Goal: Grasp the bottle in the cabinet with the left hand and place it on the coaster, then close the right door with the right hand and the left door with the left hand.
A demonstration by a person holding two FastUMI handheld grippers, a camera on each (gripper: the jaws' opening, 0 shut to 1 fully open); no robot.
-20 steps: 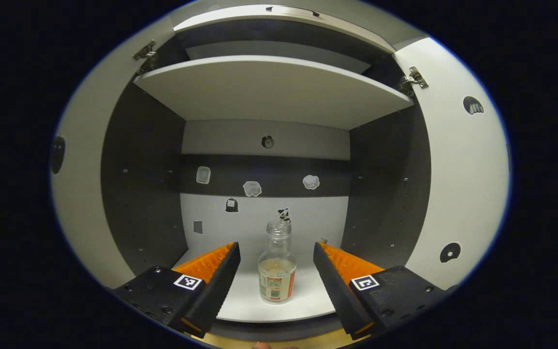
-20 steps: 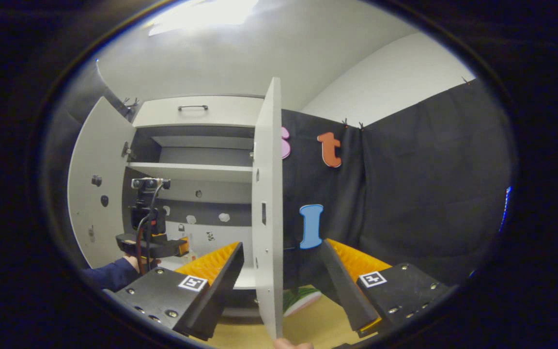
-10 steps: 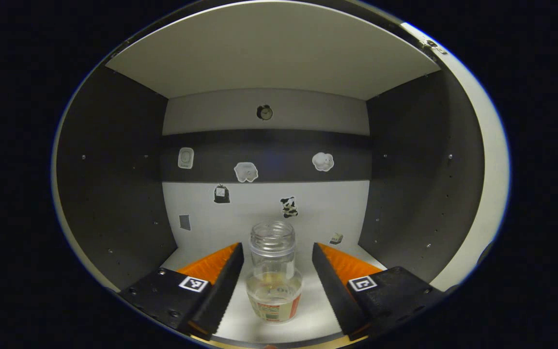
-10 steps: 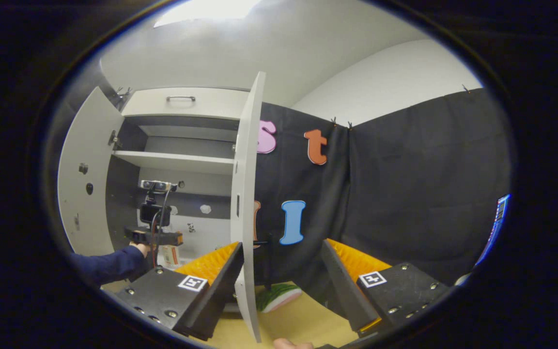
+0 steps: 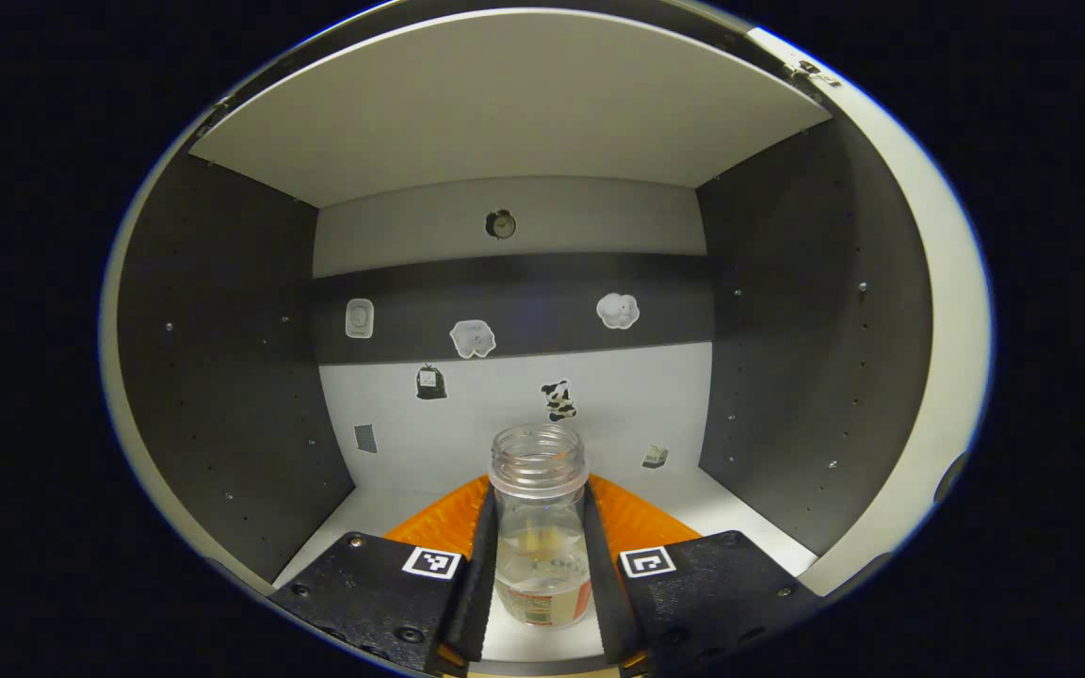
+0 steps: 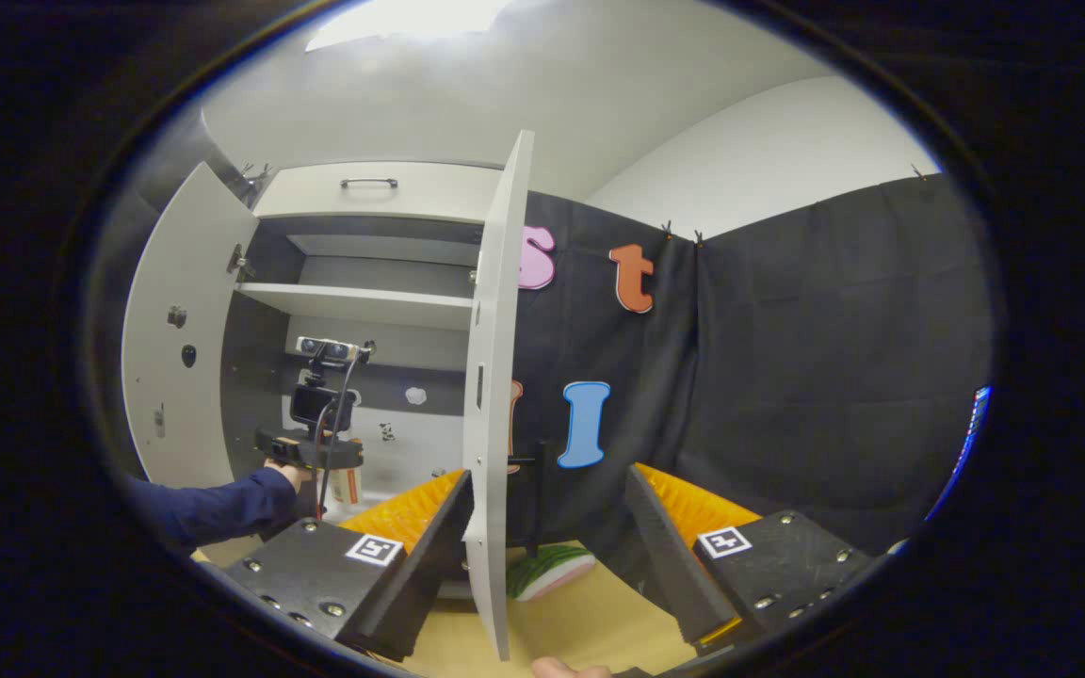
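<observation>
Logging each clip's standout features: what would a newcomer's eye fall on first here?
The clear, capless bottle on the cabinet's bottom shelf, clamped between the left gripper fingers. Then the open right door, seen edge-on before the open right gripper, with a watermelon-slice coaster on the table behind it.

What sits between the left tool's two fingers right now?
In the left gripper view, the bottle stands upright on the cabinet floor between the left tool's fingers, which press against both its sides.

Your left gripper (image 5: 539,565) clamps both fingers on the uncapped clear bottle (image 5: 541,532) standing on the cabinet's bottom shelf (image 5: 731,508).
</observation>
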